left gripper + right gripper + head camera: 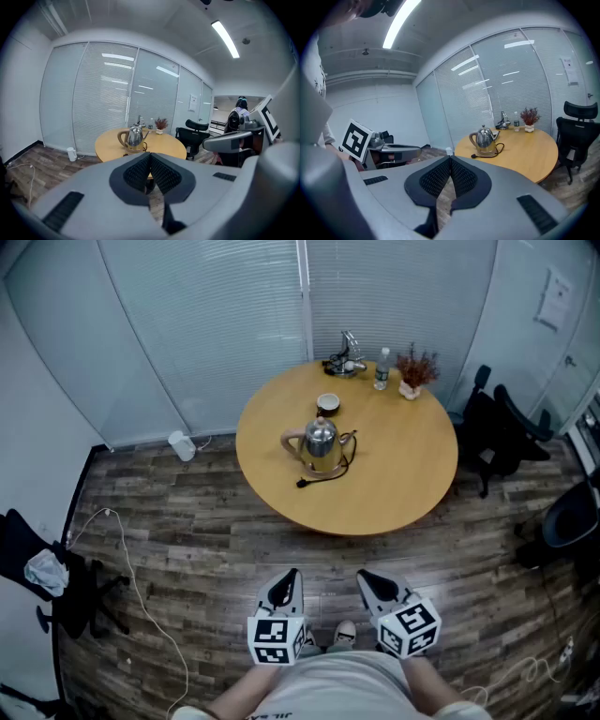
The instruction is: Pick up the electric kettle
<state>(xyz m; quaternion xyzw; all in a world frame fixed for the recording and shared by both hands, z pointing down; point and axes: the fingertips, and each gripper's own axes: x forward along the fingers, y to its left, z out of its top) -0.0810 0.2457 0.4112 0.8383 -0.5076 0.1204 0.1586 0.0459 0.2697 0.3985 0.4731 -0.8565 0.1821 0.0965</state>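
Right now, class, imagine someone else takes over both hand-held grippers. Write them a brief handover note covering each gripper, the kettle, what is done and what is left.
Left hand-held gripper: jaws together, empty, held over the floor short of the table.
Right hand-held gripper: the same, beside it.
Electric kettle: upright near the middle of the round table, handle towards the left in the head view, cord lying in front of it.
Done: nothing yet; the kettle is untouched.
Left: walk up, open a gripper, probably take the handle, and lift.
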